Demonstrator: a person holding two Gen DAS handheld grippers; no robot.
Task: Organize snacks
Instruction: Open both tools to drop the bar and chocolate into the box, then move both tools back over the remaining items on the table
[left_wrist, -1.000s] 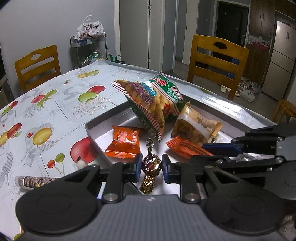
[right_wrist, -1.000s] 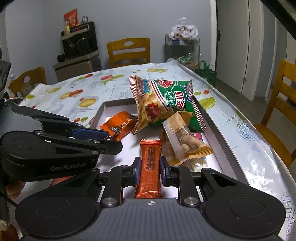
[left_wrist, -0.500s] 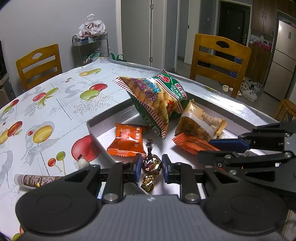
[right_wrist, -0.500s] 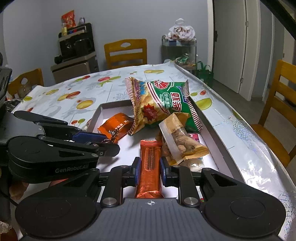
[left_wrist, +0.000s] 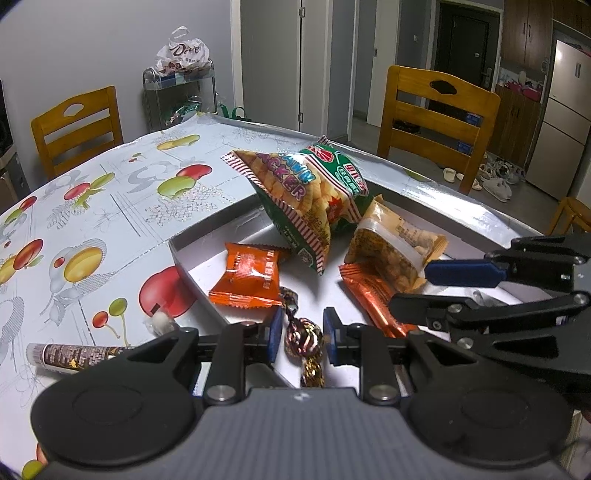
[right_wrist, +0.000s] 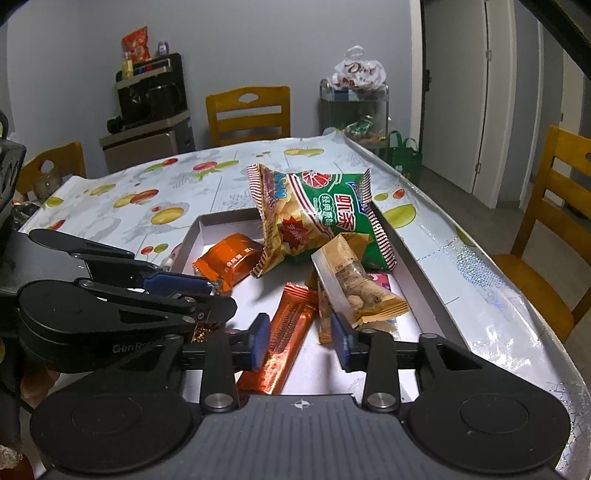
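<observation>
Snacks lay in the tray (right_wrist: 424, 280): your right gripper (right_wrist: 300, 341) had its jaws spread, the orange bar (right_wrist: 284, 339) lying loose between them, seemingly released there. Your left gripper (left_wrist: 300, 338) stood barely parted around the wrapped candy (left_wrist: 303, 334); whether it gripped, you couldn't tell.

Both tools share one build. The left gripper (left_wrist: 300, 334) fills the lower part of its own view with a matte black body: a ribbed grey centre plate bearing a small white cross mark, two large round black discs at lower left and lower right, silver screws on the black linkage arms, and blue pads (left_wrist: 275, 334). The right gripper (right_wrist: 300, 341) looks alike; grey "GenRobot" lettering marks the left gripper's side at that view's left.
</observation>
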